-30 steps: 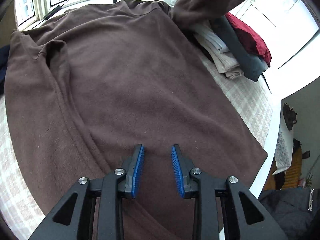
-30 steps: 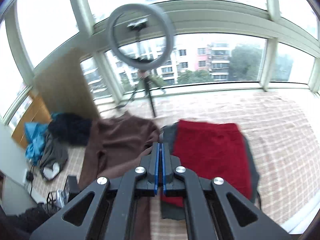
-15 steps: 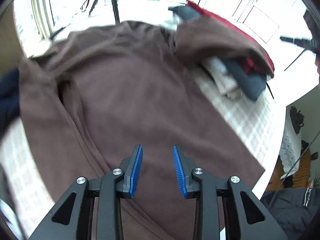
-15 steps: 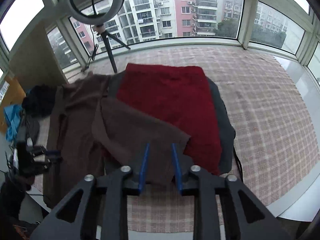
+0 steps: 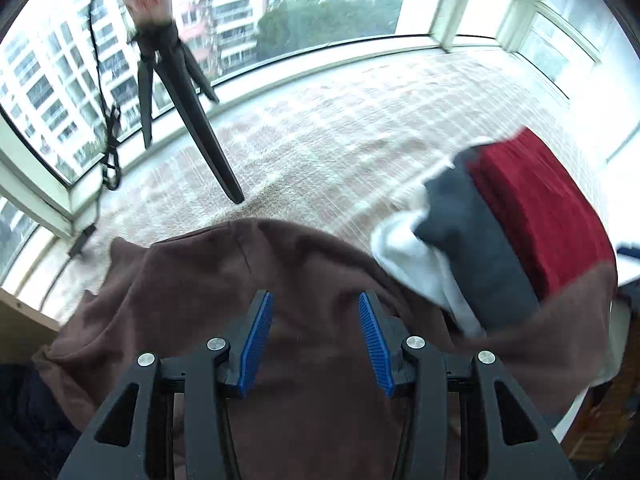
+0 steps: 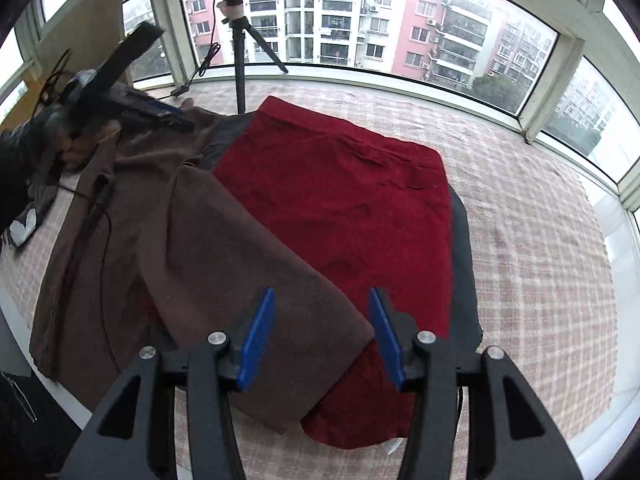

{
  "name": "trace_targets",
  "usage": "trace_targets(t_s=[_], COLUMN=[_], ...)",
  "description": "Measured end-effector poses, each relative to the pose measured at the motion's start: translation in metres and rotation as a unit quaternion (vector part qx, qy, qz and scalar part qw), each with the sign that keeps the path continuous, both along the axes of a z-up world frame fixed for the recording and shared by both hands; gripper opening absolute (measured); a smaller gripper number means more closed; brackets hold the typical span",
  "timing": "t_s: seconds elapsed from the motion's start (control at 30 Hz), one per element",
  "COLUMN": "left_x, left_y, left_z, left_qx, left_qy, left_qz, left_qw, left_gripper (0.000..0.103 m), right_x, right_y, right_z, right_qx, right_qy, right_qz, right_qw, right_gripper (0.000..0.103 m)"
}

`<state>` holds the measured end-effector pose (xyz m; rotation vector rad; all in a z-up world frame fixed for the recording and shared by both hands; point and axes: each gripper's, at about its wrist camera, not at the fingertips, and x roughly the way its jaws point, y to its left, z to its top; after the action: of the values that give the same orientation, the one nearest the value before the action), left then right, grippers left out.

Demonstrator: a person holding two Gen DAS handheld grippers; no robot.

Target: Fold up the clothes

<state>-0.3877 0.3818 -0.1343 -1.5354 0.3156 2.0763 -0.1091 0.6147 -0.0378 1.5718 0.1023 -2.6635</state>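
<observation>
The brown garment (image 6: 132, 248) is lying spread over the checked cover (image 6: 532, 240), its sleeve (image 6: 248, 288) draping across the red folded piece (image 6: 340, 216) on top of the pile at 2 o'clock from it. Only the right wrist view is showing that sleeve's cuff end lying under the right gripper (image 6: 322, 338), whose blue pads are standing apart with nothing between them. It is also showing the left gripper (image 6: 160, 114) at 10 o'clock, over the garment's far end, and the ring light stand (image 6: 240, 64) at 12 o'clock by the window.

The left wrist view is showing the garment's collar end (image 5: 248, 264) bunching just ahead of the left gripper (image 5: 316, 342), its pads also apart and empty. Only here are the pile's side layers visible at 3 o'clock: white (image 5: 412, 264), dark grey (image 5: 476, 248), red (image 5: 540, 208).

Compared with a second ago, the right gripper's pads, then pressed together, are now standing wide, and the sleeve is lying on the pile. The left camera, then looking down the garment's body, is now facing the window.
</observation>
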Motion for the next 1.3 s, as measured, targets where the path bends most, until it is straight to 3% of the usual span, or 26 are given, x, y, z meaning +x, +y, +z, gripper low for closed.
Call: trace_targets(t_s=[0.17,0.27,0.37,0.6,0.67,0.7,0.73,0.77,0.9,1.07,1.2,1.3], left_x=[-0.050,-0.059,-0.067,-0.072,-0.073,-0.072,-0.070,-0.067,-0.060,-0.056,-0.054,-0.057], left_y=[0.011,0.019,0.026,0.041,0.039,0.038,0.036,0.032,0.007,-0.041,-0.047,-0.032], left_z=[-0.031,-0.042,-0.050,-0.059,-0.065,-0.069,-0.070,-0.068,-0.051,-0.029,-0.030,-0.037], left_qx=[-0.003,-0.028,-0.044,-0.043,-0.052,-0.055,-0.053,-0.045,-0.009,0.052,0.051,0.047], left_qy=[-0.099,-0.124,-0.142,-0.144,-0.139,-0.137,-0.134,-0.125,-0.101,-0.095,-0.090,-0.088], left_qz=[0.065,0.084,0.098,0.096,0.095,0.093,0.089,0.083,0.085,0.121,0.125,0.120], left_qw=[0.9930,0.9884,0.9841,0.9840,0.9844,0.9847,0.9856,0.9876,0.9911,0.9867,0.9868,0.9878], left_gripper=[0.043,0.043,0.043,0.043,0.028,0.011,0.007,0.006,0.003,0.003,0.003,0.003], right_x=[-0.006,-0.008,-0.009,-0.012,-0.013,-0.014,-0.014,-0.015,-0.005,0.018,0.033,0.026], right_y=[-0.002,-0.002,-0.009,-0.011,-0.010,-0.009,-0.008,-0.007,-0.010,-0.003,0.018,0.018], right_z=[-0.009,-0.008,-0.005,-0.007,-0.010,-0.011,-0.012,-0.014,-0.006,0.031,0.048,0.035], right_qx=[-0.013,-0.034,-0.017,-0.013,-0.017,-0.019,-0.020,-0.022,-0.030,-0.053,-0.072,-0.041], right_qy=[-0.020,-0.028,-0.020,-0.032,-0.039,-0.042,-0.045,-0.048,-0.035,0.019,0.038,0.004], right_qz=[0.022,0.028,0.039,0.056,0.056,0.055,0.055,0.055,0.058,0.035,0.014,0.018], right_qw=[0.999,0.999,0.999,0.998,0.998,0.997,0.997,0.997,0.997,0.998,0.997,0.999], right_gripper=[0.048,0.048,0.048,0.048,0.045,0.040,0.015,0.001,0.001,0.000,0.001,0.011])
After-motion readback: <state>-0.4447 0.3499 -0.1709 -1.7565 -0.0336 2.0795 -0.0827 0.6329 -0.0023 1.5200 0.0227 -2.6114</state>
